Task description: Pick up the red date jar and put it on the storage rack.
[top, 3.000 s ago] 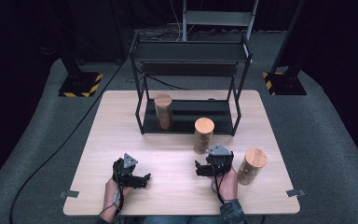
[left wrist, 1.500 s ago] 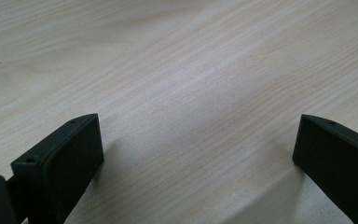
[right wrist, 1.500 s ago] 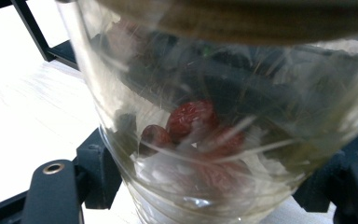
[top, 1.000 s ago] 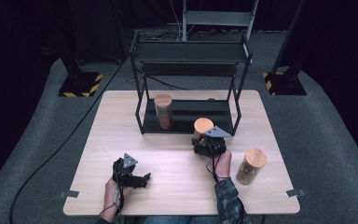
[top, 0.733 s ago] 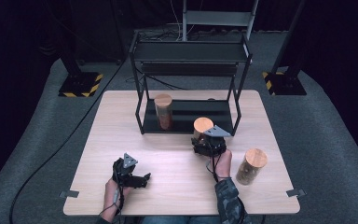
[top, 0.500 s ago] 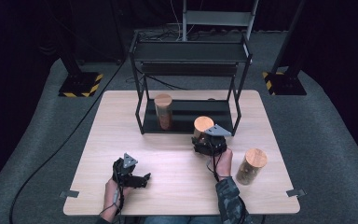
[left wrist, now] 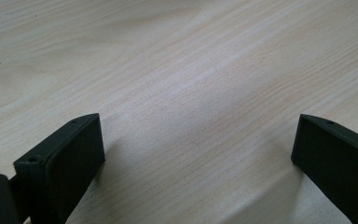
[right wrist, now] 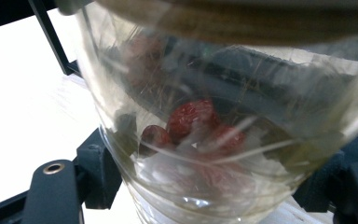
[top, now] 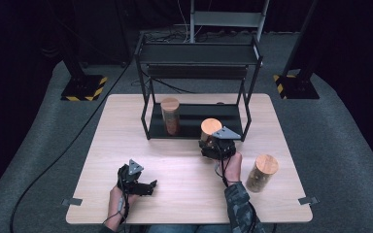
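the glass jar [top: 210, 130] with a wooden lid stands on the table [top: 126, 126] just in front of the black rack [top: 199, 53], near the rack's right front leg. in the right gripper view the jar [right wrist: 205, 140] is right up against the camera, clear glass with a few red dried fruits [right wrist: 193, 116] low inside it, and the underside of the lid runs across the top. the right gripper [top: 217, 145] is clamped on this jar: a black jaw presses against the glass on each side (the pads themselves are mostly hidden behind the curve of the glass), and the grey three-cornered plate sits on top of the gripper just near of the lid. the person's right hand [top: 231, 167] comes up from the near edge behind it.

a second jar [top: 170, 115] with a wooden lid stands on the rack's lower shelf, to the left of the held one. a third jar [top: 262, 173] stands on the table to the right, near the right hand and apart from it.

the left gripper [top: 138, 182] rests low over the near left part of the table, well apart from all three jars. its jaws stand wide with nothing between them but bare wood grain [left wrist: 191, 102].
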`<state>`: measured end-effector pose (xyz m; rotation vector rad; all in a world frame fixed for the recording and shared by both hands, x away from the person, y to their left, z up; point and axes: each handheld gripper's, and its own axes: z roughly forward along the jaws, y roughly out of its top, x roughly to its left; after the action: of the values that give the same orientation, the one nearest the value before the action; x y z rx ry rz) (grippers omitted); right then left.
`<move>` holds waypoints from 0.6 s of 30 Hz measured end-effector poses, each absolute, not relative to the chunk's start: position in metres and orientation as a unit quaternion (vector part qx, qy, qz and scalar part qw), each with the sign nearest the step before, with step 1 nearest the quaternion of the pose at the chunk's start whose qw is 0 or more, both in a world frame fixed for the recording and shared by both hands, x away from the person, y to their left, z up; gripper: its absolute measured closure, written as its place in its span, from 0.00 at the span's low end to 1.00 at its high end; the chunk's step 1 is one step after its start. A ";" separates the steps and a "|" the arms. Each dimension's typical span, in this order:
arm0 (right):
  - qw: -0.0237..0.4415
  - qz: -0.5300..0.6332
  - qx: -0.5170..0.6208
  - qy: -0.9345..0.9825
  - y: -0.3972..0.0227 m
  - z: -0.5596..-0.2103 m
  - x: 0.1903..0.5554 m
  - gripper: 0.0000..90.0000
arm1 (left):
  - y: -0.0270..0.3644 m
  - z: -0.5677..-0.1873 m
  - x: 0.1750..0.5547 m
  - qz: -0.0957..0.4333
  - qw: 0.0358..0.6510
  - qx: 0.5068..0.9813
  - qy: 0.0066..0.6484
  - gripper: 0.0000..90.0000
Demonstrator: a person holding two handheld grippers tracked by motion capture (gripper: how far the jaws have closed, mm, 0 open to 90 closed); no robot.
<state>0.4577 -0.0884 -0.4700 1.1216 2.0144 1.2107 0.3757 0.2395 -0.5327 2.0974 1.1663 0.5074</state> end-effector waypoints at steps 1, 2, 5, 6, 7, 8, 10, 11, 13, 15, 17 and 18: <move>0.266 0.448 0.414 0.747 -0.088 -0.470 0.458 0.27 | 0.240 -0.533 0.376 0.195 0.338 0.805 0.448 0.02; 0.266 0.447 0.414 0.747 -0.088 -0.469 0.458 0.27 | 0.240 -0.533 0.376 0.195 0.338 0.805 0.448 0.02; 0.268 0.451 0.412 0.745 -0.087 -0.467 0.459 0.27 | 0.240 -0.533 0.376 0.195 0.337 0.805 0.447 0.02; 0.267 0.453 0.413 0.744 -0.087 -0.467 0.459 0.27 | 0.240 -0.533 0.376 0.195 0.337 0.805 0.448 0.02; 0.266 0.455 0.413 0.743 -0.087 -0.466 0.459 0.27 | 0.240 -0.533 0.376 0.195 0.337 0.805 0.448 0.02; 0.266 0.456 0.413 0.743 -0.087 -0.465 0.459 0.27 | 0.240 -0.533 0.376 0.195 0.338 0.805 0.448 0.02; 0.267 0.454 0.411 0.744 -0.086 -0.464 0.459 0.27 | 0.240 -0.533 0.376 0.195 0.338 0.805 0.448 0.02; 0.267 0.454 0.411 0.744 -0.085 -0.464 0.460 0.27 | 0.240 -0.533 0.376 0.195 0.337 0.805 0.447 0.02; 0.266 0.453 0.409 0.746 -0.085 -0.463 0.461 0.27 | 0.240 -0.533 0.376 0.195 0.337 0.805 0.448 0.02; 0.268 0.451 0.408 0.747 -0.084 -0.462 0.462 0.27 | 0.240 -0.533 0.376 0.195 0.337 0.805 0.448 0.02; 0.269 0.452 0.408 0.747 -0.083 -0.460 0.462 0.27 | 0.240 -0.533 0.376 0.195 0.338 0.805 0.448 0.02; 0.270 0.452 0.407 0.746 -0.082 -0.460 0.462 0.27 | 0.240 -0.533 0.376 0.195 0.338 0.805 0.448 0.02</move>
<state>0.4624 -0.0824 -0.4599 1.0972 2.0113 1.2176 0.3757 0.2395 -0.5327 2.0976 1.1663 0.5070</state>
